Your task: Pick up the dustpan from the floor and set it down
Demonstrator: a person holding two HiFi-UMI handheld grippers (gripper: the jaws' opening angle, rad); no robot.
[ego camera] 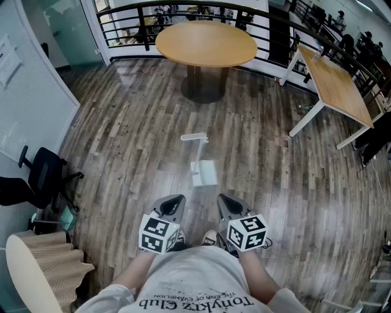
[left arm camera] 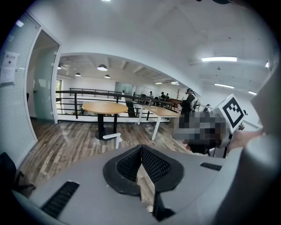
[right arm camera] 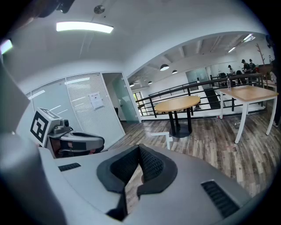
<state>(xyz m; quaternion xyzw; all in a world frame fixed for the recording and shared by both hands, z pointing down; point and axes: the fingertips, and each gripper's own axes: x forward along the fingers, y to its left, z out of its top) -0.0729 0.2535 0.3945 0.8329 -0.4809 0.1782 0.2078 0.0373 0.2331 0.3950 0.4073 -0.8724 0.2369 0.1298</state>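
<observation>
A white upright dustpan (ego camera: 202,170) stands on the wooden floor, its long handle (ego camera: 194,138) rising toward the round table. It is a short way in front of both grippers and touches neither. My left gripper (ego camera: 173,203) and right gripper (ego camera: 227,202) are held side by side close to my body, both shut with nothing between the pads. In the left gripper view the dustpan's handle (left arm camera: 113,137) shows just above the shut left gripper (left arm camera: 141,151). The right gripper view shows the handle (right arm camera: 162,135) beyond the shut right gripper (right arm camera: 139,151).
A round wooden table (ego camera: 206,43) stands beyond the dustpan, and a rectangular table (ego camera: 336,85) at the right. A black railing (ego camera: 183,8) runs along the back. A black office chair (ego camera: 36,177) and a pale chair (ego camera: 33,269) sit at the left by a glass wall.
</observation>
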